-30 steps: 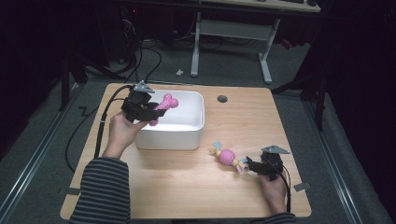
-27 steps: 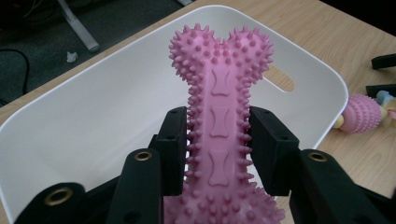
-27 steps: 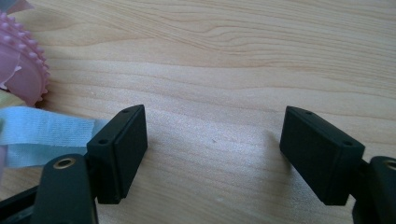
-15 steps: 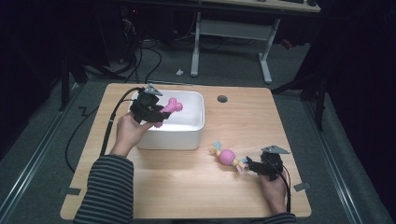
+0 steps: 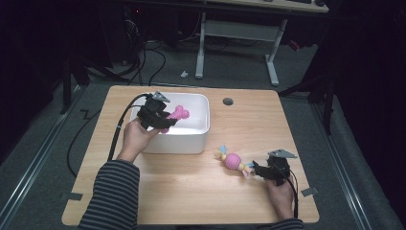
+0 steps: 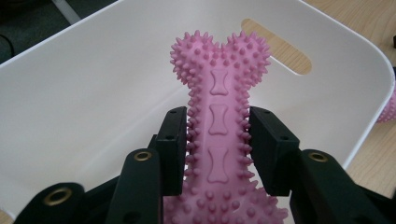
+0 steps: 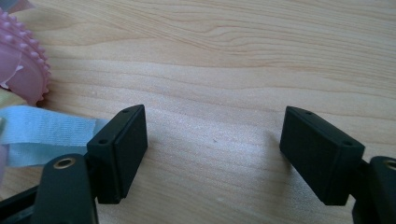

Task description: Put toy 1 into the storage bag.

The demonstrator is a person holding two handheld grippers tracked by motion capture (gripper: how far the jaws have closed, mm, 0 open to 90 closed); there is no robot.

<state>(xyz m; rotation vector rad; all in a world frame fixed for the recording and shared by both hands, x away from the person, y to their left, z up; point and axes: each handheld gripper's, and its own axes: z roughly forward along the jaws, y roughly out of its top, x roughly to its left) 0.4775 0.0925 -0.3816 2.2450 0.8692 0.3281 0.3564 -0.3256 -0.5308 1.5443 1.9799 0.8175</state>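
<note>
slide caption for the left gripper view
Left gripper grips a spiky pink bone toy over the white bin.

The desk is a light wooden top with rounded corners and a small round hole near its far edge. A white tub stands on its far left part, and a ball toy with a pink spiked middle and cloth ribbon ends lies on the bare wood nearer the right front, well apart from the tub. In the right gripper view the same pale grain runs across the desk, with the toy's blue ribbon lying flat on it.
</note>
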